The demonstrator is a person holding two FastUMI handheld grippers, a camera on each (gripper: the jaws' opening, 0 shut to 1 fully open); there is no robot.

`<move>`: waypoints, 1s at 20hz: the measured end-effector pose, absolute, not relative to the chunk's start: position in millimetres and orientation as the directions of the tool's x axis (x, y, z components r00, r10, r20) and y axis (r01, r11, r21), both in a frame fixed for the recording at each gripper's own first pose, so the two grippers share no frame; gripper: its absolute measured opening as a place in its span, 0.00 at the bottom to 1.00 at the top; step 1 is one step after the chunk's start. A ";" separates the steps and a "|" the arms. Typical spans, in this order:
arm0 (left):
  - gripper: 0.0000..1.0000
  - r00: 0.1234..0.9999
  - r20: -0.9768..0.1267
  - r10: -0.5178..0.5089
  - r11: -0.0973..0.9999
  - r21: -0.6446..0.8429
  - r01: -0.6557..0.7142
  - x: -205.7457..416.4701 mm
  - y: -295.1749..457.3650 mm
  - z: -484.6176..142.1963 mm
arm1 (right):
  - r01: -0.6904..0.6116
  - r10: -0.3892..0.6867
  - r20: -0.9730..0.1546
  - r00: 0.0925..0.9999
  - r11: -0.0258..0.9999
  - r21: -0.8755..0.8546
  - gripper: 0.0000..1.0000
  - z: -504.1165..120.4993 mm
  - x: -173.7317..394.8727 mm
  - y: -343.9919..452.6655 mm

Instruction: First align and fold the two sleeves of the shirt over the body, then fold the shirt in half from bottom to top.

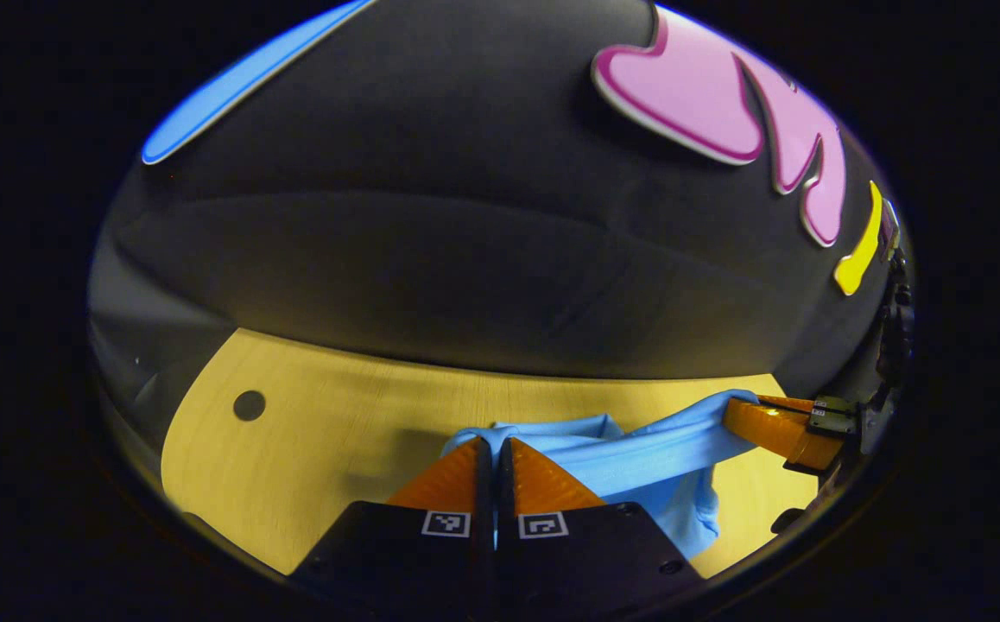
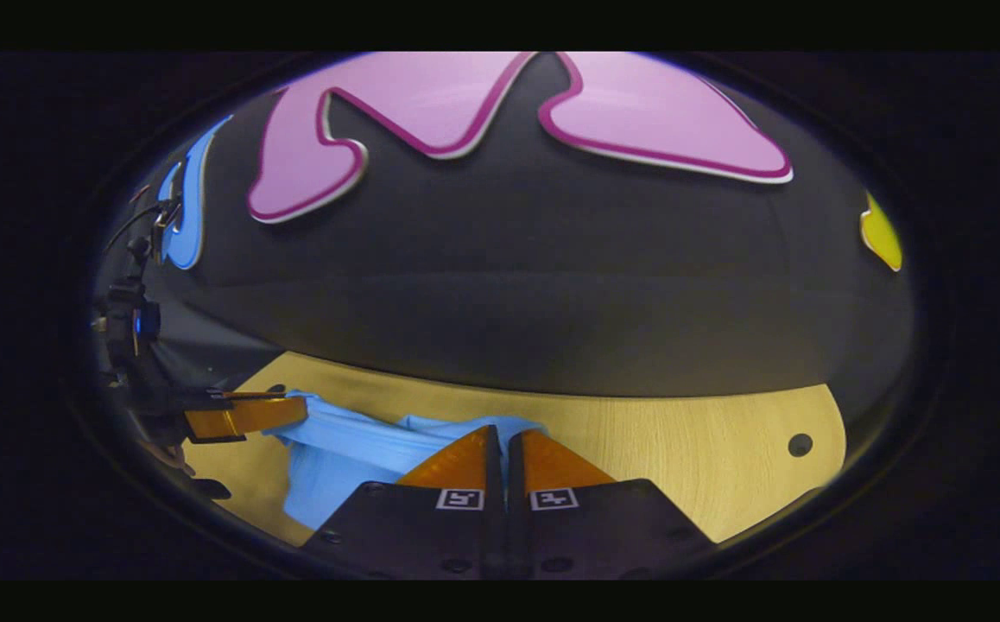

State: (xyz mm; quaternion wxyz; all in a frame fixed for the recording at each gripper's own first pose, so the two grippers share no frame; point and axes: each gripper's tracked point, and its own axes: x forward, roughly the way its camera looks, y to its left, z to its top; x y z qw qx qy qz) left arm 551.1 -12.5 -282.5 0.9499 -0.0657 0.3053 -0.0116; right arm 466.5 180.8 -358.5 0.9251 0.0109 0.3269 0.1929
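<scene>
A light blue shirt (image 1: pixel 638 462) hangs stretched between my two grippers above the wooden table (image 1: pixel 336 432). In the left gripper view, my left gripper (image 1: pixel 494 442) is shut on one edge of the cloth, and the right gripper (image 1: pixel 746 410) holds the other end at the far right. In the right gripper view, my right gripper (image 2: pixel 503 430) is shut on the shirt (image 2: pixel 344 458), whose cloth runs left to the left gripper (image 2: pixel 293 406). Part of the shirt droops down toward the table between them.
The tabletop (image 2: pixel 681 458) has a small round hole (image 2: pixel 800 445) toward its right end, which in the left gripper view is the hole (image 1: pixel 249 404) on the left. The booth's black cloth wall stands just behind the table's far edge.
</scene>
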 end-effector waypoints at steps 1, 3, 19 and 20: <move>0.06 0.824 -0.564 -0.049 0.991 -0.128 -0.029 563.9 -9.0 -292.9 | -0.344 0.365 -0.603 0.709 0.926 0.156 0.05 -370.5 473.5 183.4; 0.06 0.845 -0.533 -0.034 0.990 -0.133 -0.044 582.8 -2.6 -309.7 | -0.332 0.353 -0.596 0.721 0.931 0.150 0.05 -386.6 481.3 185.0; 0.99 0.965 -0.263 0.017 0.999 0.035 -0.008 485.0 -10.9 -200.6 | -0.241 0.232 -0.486 0.842 0.969 0.046 1.00 -316.6 424.6 127.5; 0.99 0.970 -0.243 0.005 1.000 0.027 0.002 465.2 -14.8 -184.1 | -0.227 0.216 -0.477 0.852 0.973 0.036 1.00 -300.3 412.6 122.4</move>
